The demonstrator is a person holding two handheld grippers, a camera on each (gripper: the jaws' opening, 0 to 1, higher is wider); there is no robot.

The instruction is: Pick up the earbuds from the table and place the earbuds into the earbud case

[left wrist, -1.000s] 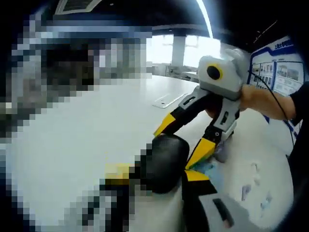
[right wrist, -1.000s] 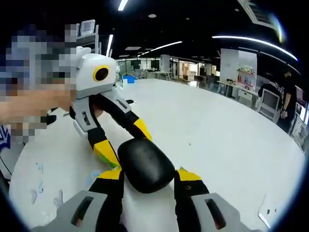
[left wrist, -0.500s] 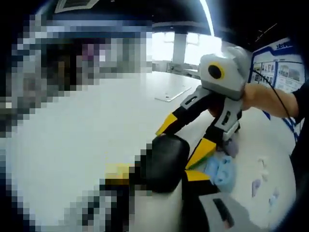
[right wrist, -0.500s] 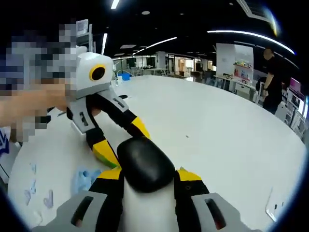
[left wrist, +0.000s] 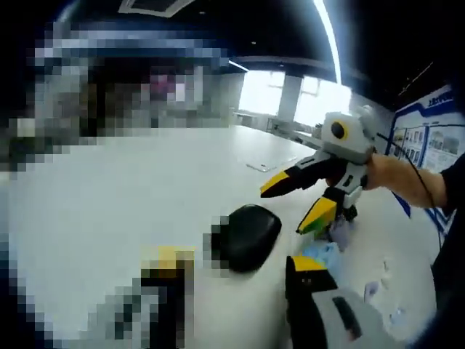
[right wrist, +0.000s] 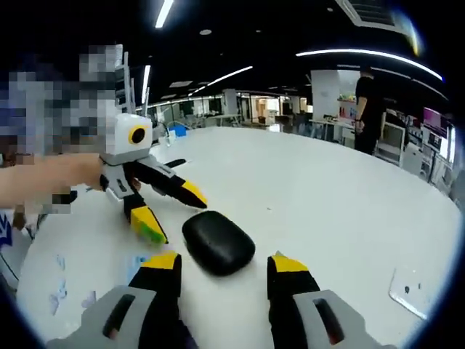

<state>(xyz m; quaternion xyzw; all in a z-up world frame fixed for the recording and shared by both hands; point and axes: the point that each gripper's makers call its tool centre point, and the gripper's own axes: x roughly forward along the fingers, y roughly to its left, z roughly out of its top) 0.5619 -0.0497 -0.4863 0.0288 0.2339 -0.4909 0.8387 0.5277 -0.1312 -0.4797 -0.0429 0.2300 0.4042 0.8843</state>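
Note:
A closed black earbud case lies on the white table, free of both grippers. In the left gripper view, my left gripper stands open, its yellow tips on either side of the case's near end; its left jaw is under mosaic. My right gripper comes in from the right, open, its tips just beyond the case. In the right gripper view, the right gripper is open just short of the case, and the left gripper hangs open behind the case to the left. I cannot make out any earbuds.
A crumpled light-blue thing lies beside the case. Small pale bits dot the table. A flat white piece sits at the right. A person stands far off. A hand holds the other gripper.
Both grippers have drawn back from the case, which sat large between the jaws and now lies alone on the table. The gap between each pair of jaws looks wider.

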